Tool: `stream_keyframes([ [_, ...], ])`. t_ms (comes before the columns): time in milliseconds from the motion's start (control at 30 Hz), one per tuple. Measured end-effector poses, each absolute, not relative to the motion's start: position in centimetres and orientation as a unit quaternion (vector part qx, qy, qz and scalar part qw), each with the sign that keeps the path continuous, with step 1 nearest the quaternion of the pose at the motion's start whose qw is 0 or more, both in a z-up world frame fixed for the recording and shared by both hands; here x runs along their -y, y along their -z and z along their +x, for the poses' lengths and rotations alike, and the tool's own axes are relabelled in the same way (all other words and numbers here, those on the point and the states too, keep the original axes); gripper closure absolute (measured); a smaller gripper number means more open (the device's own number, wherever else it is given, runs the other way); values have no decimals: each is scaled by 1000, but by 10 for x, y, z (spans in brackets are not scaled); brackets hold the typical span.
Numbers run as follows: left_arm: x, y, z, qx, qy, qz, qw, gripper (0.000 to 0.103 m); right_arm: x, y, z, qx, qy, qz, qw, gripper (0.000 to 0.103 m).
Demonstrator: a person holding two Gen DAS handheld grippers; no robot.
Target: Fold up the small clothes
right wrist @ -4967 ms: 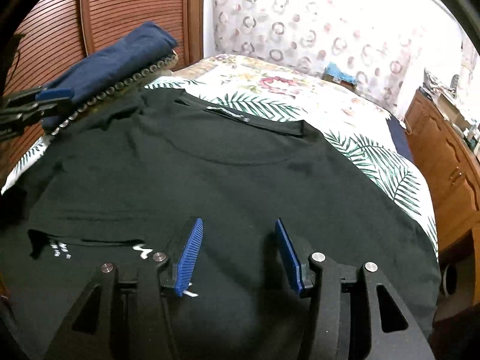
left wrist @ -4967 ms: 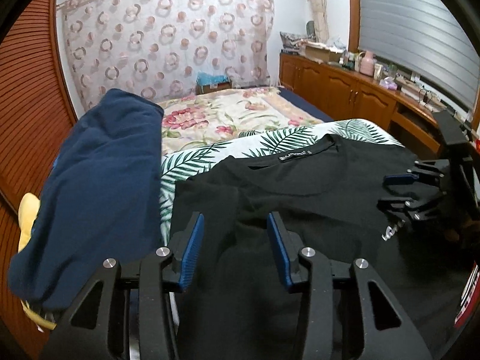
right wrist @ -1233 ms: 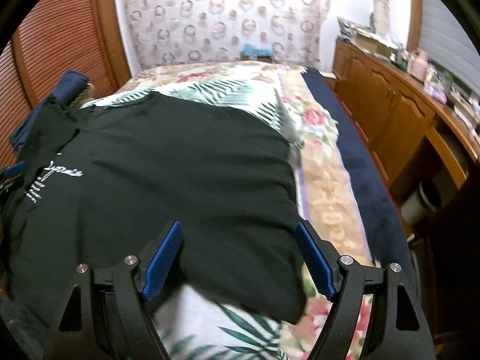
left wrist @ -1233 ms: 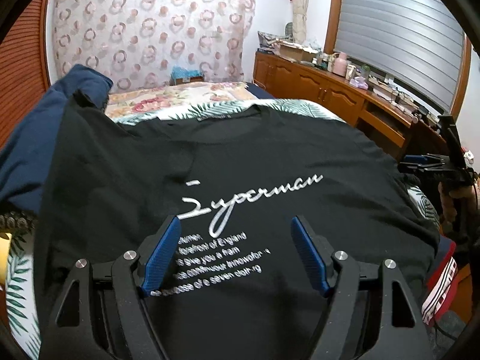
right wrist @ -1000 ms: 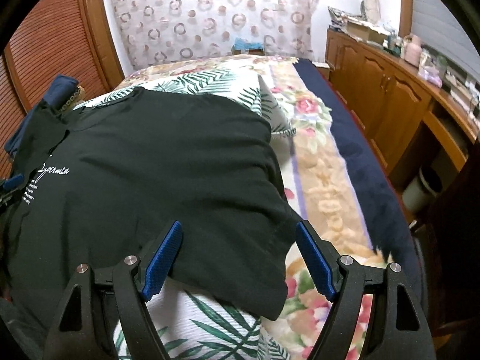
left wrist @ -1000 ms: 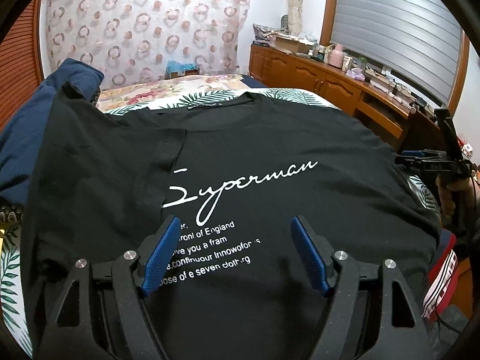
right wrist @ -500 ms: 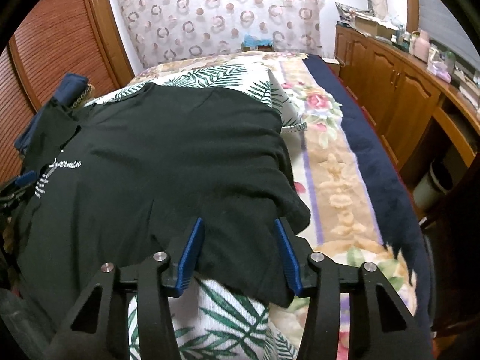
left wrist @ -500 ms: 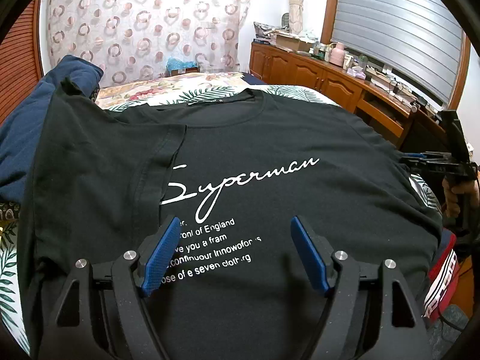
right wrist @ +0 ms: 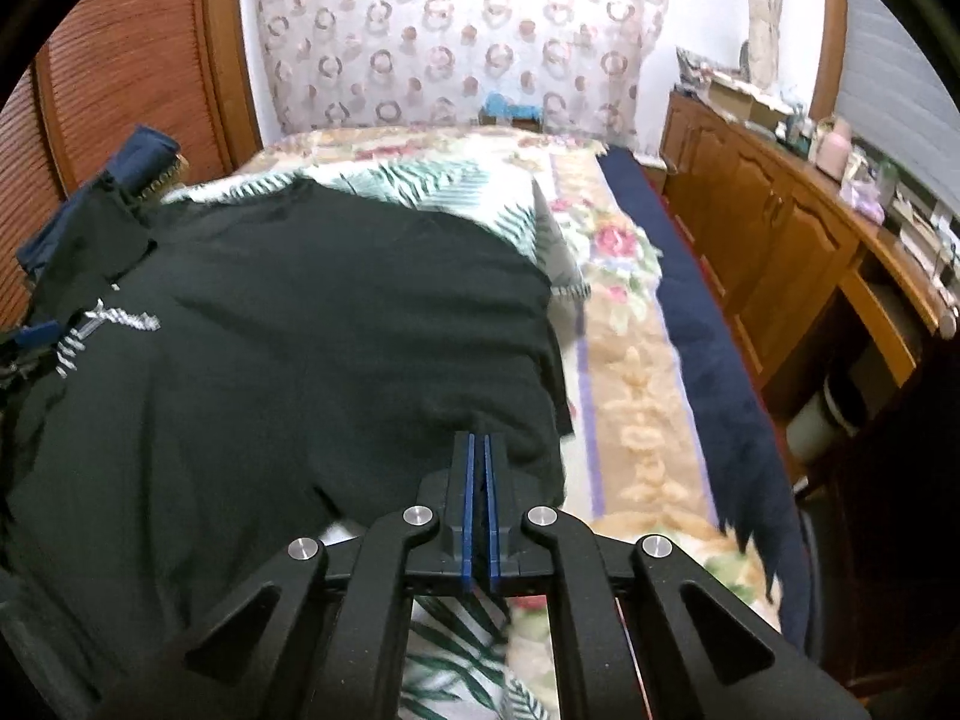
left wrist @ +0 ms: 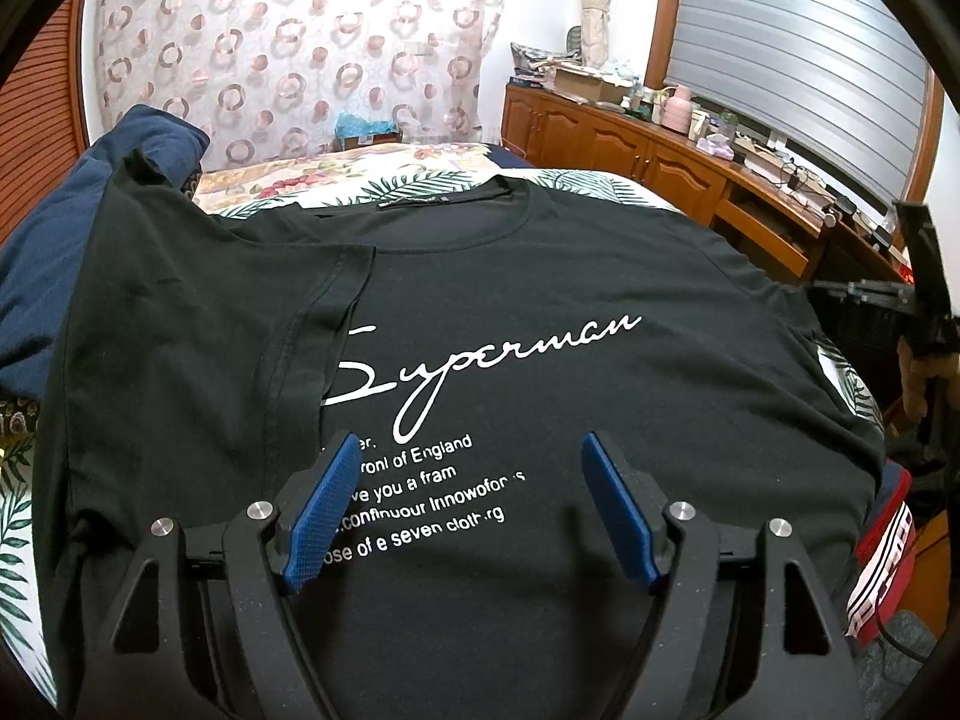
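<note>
A black T-shirt (left wrist: 540, 300) with white "Superman" print lies spread face up on the bed, its left sleeve (left wrist: 210, 330) folded in over the chest. My left gripper (left wrist: 471, 438) hovers open over the printed lines, with nothing between its blue pads. In the right wrist view the same T-shirt (right wrist: 300, 330) shows from its right side. My right gripper (right wrist: 480, 438) is shut on the shirt's right sleeve edge, with fabric pinched between the pads. The right gripper (left wrist: 870, 294) also shows at the shirt's right edge, held by a hand (left wrist: 924, 378).
A navy garment (left wrist: 60, 240) lies at the left beside the shirt. Under the shirt is a leaf-print sheet (right wrist: 420, 180) on a floral bedspread (right wrist: 618, 252). Wooden cabinets (left wrist: 630, 150) run along the right. A red-and-white striped cloth (left wrist: 882, 546) hangs at the bed's near right corner.
The right gripper's jaws went from wide open around the shirt's right sleeve edge to shut on it. The left gripper stayed still and open.
</note>
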State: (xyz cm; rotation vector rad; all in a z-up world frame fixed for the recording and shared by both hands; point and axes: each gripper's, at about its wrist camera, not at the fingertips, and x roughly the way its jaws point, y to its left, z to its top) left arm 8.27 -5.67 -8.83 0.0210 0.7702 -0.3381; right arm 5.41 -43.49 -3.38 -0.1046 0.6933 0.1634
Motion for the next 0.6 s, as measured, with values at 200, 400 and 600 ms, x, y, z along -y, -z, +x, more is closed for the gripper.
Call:
stream_keyframes([
  [200, 56, 90, 82, -374, 164, 8, 913, 26, 402, 10, 52, -293, -119, -59, 947, 101],
  [400, 57, 90, 82, -374, 163, 7, 913, 26, 348, 12, 50, -288, -194, -80, 934, 101],
  [600, 57, 90, 83, -374, 164, 6, 913, 26, 326, 55, 60, -341, -215, -92, 911, 101],
])
